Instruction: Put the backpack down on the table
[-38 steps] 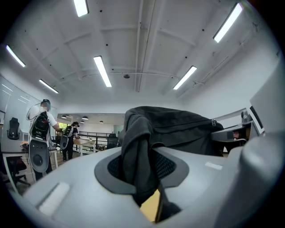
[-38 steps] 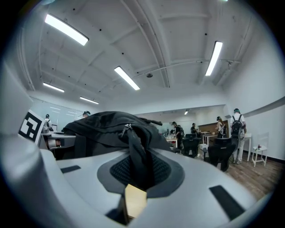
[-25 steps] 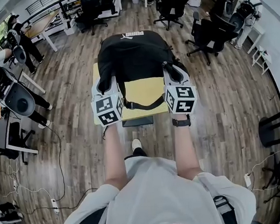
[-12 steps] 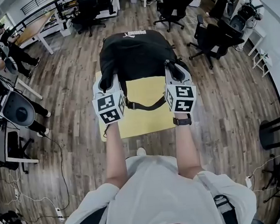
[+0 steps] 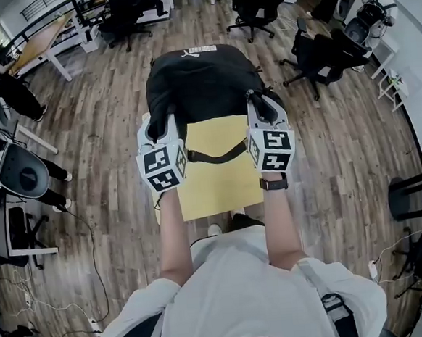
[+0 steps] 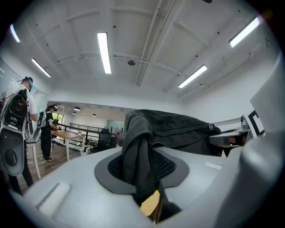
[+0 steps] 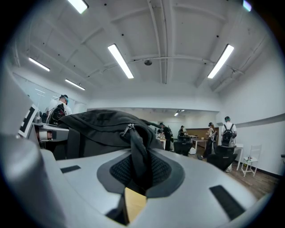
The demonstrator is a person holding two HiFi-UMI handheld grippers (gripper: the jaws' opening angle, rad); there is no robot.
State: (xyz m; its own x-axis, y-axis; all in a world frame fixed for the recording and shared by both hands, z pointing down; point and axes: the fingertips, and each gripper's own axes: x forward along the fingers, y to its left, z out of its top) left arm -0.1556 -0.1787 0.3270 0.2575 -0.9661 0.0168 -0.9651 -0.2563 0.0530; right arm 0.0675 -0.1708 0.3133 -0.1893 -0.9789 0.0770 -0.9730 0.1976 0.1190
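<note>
Tongs, count: two, one in each hand, side by side and pointing level.
Left tongs (image 5: 164,124) (image 6: 141,160): clamped on one bunched fold of the backpack's black fabric, which rises from between the jaws.
Right tongs (image 5: 259,109) (image 7: 138,169): clamped on one black strap of the backpack, just under a zip pull.
Backpack (image 5: 200,81): one, black, with a white logo on its far end. It sits directly ahead of both tongs, spans the gap between them, and is gripped at its left and right near corners.
Loose strap (image 5: 214,157): one, sagging in a loop between the two tongs on their near side.
Counter (image 5: 223,185): one, small and yellow-topped, below both tongs and the backpack's near part. I cannot tell whether the backpack's underside touches it.
Marker cubes (image 5: 161,168): two, one at the back of each tongs.
Office chairs (image 5: 317,50): at least three, black, well beyond the backpack.
</note>
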